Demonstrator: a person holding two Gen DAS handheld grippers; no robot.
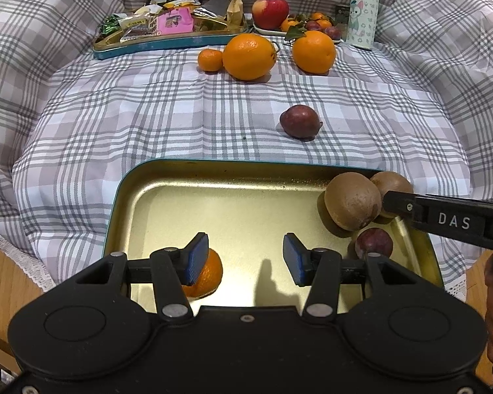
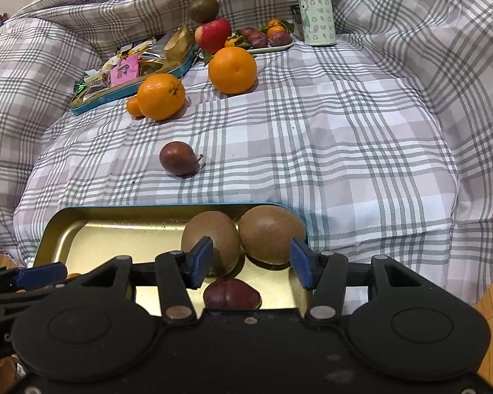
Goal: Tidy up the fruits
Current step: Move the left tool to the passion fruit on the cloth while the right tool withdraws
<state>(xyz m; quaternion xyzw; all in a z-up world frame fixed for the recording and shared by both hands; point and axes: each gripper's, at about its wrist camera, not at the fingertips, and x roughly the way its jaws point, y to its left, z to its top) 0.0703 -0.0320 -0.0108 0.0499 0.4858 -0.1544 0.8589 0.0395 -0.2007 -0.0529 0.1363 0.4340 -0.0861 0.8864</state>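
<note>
Brown kiwis (image 2: 240, 243) sit in the gold tray (image 2: 115, 229) just ahead of the right tool (image 2: 251, 262), fingers apart, empty; left tool (image 1: 246, 259) also apart. Nudging them could roll one out.

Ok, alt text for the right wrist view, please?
The right gripper hangs open over a gold tray holding two kiwis and a dark plum. Oranges and another plum lie on the plaid cloth beyond.
</note>
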